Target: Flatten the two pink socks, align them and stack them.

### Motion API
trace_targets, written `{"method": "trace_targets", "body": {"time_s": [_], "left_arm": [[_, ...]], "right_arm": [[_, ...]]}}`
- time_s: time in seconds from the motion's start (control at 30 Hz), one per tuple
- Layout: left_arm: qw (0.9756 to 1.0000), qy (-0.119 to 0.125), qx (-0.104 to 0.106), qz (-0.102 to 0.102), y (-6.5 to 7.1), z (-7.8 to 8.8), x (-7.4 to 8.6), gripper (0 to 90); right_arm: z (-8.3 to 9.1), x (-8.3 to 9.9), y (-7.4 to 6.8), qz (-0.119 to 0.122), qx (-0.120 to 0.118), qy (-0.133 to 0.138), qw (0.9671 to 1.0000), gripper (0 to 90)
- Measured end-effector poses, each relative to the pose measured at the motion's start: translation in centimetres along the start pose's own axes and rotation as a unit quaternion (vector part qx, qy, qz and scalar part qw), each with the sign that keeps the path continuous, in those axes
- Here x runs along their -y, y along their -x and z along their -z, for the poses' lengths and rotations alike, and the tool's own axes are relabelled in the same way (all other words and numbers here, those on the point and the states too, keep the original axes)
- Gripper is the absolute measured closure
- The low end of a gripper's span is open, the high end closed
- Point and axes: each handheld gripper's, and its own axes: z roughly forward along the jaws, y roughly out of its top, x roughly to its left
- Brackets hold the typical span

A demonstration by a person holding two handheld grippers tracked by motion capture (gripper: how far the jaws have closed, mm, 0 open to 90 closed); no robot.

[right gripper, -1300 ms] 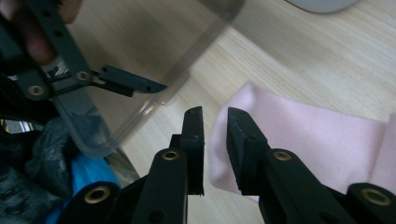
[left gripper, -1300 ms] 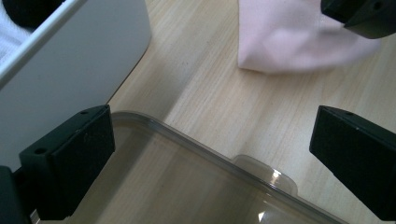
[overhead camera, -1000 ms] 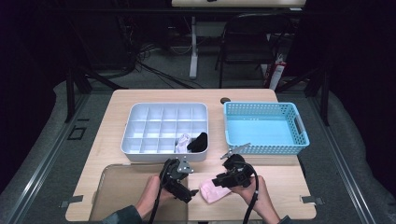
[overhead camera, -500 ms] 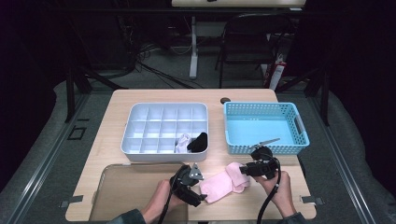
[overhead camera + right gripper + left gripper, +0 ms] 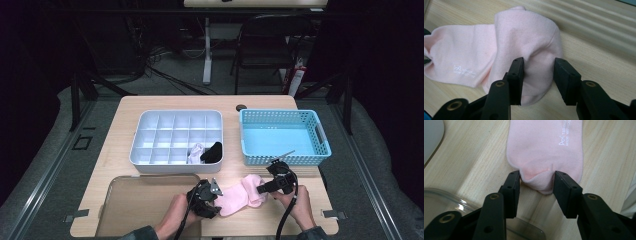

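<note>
— Where does the pink sock [image 5: 241,196] stand right now?

— It lies flat on the worktop [image 5: 150,107], near the front edge, stretched between the two hands. The left claw [image 5: 537,182] has just been closing and now pinches a small fold at one end of it; the right claw [image 5: 538,72] is clamped on a bunched fold at the other end.

— So how far along is the sorting, would you say?

— Early, I judge. The white divided tray [image 5: 150,125] already holds a white sock [image 5: 196,152] and a black sock [image 5: 212,151] in neighbouring front compartments. The blue basket [image 5: 320,135] looks empty.

— And what's left?

— The pink one likely needs folding or rolling, then carrying to a free compartment. None of that is done yet.
</note>
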Motion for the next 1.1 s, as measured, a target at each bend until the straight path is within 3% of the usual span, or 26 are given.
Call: {"method": "trace_targets", "body": {"time_s": [0.13, 0.17, 0.3, 0.4, 0.57, 0.6, 0.7, 0.83, 0.9, 0.97, 1.1], "left_arm": [[1.0000, 0.000, 0.001, -0.008, 0.1, 0.0, 0.0, 67.0], [0.9999, 0.000, 0.002, -0.011, 0.1, 0.0, 0.0, 69.6], [0.9998, 0.005, -0.006, -0.017, 0.2, 0.0, 0.1, 80.3], [0.9998, 0.014, -0.006, -0.014, 0.0, 0.0, 0.1, 81.8], [0.9997, 0.024, -0.006, -0.007, -0.3, 0.1, 0.0, 81.6], [0.9996, 0.026, -0.009, -0.008, -0.4, 0.1, 0.0, 81.5], [0.9995, 0.031, -0.010, -0.002, -0.8, 0.2, -0.2, 80.9], [0.9995, 0.029, -0.012, 0.004, -1.1, 0.0, -0.3, 77.1], [0.9997, 0.019, -0.013, 0.007, -1.2, -0.2, -0.4, 67.8], [0.9997, 0.017, -0.016, 0.012, -1.3, -0.3, -0.4, 57.0], [0.9994, 0.019, -0.020, 0.022, -1.4, 0.0, -0.3, 43.9]], "right_arm": [[-0.2, 0.0, -0.3, 0.009, 0.011, -0.004, 0.9999, 68.5], [-0.3, 0.1, -0.5, -0.001, 0.013, 0.008, 0.9999, 70.6], [0.1, 0.1, -0.5, 0.012, 0.021, 0.000, 0.9997, 77.2], [0.4, 0.1, -0.4, 0.017, 0.039, 0.000, 0.9991, 78.9], [1.0, 0.2, 0.0, 0.020, 0.046, 0.015, 0.9986, 82.3], [1.1, 0.1, 0.1, 0.027, 0.059, 0.007, 0.9979, 82.4], [1.1, 0.1, 0.1, 0.028, 0.058, 0.005, 0.9979, 82.5], [1.3, 0.1, 0.2, 0.026, 0.067, 0.006, 0.9974, 82.6], [1.4, 0.1, 0.3, 0.025, 0.065, 0.007, 0.9975, 80.1], [1.7, 0.1, 0.3, 0.026, 0.051, 0.009, 0.9983, 76.5], [2.5, 0.1, 0.5, 0.017, 0.016, 0.022, 0.9995, 66.8]]}}
